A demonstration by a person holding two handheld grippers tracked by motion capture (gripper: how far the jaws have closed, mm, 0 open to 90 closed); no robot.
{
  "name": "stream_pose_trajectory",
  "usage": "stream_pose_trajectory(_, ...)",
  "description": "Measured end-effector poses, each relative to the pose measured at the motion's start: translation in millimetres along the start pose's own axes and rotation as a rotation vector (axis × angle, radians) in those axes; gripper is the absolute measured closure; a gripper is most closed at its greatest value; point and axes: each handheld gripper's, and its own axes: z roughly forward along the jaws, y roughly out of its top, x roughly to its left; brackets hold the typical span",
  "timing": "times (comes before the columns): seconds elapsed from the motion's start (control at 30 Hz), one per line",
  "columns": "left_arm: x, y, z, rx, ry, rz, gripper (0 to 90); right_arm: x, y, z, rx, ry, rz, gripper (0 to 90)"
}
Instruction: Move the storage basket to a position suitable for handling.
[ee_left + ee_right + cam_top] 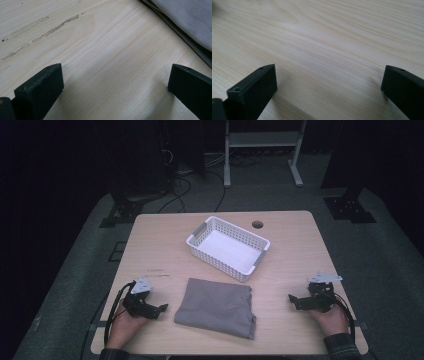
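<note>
High view: folded grey cloth (216,307) lies flat at the near table (300,245) edge, white basket (229,247) just behind it, left gripper (159,309) and right gripper (294,299) flank it, both spread and empty. Likely next: pinch opposite cloth edges low, lift evenly. Left gripper view adds the cloth's layered fold edge and table scuffs (50,28); right gripper view, bare wood.
</note>
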Motion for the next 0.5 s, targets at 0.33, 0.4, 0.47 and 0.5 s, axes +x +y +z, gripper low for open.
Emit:
stream_pose_trajectory(0.33,-0.2,-0.2,-0.4,0.003,0.0,0.001,0.0,-0.3,2.2,-3.4,0.007,0.026,-0.027,9.4)
stream_pose_trajectory(0.4,-0.2,-0.1,-0.4,0.003,-0.001,0.001,0.0,1.0,3.1,-3.8,0.017,0.03,-0.032,10.6)
stream_pose_trajectory(0.47,-0.2,-0.2,-0.5,0.003,0.0,0.001,0.0,2.4,4.4,-4.8,0.018,0.039,-0.033,12.4)
stream_pose_trajectory(0.5,-0.2,-0.2,-0.5,0.003,0.0,0.001,0.0,2.9,5.3,-5.4,0.019,0.04,-0.033,12.5)
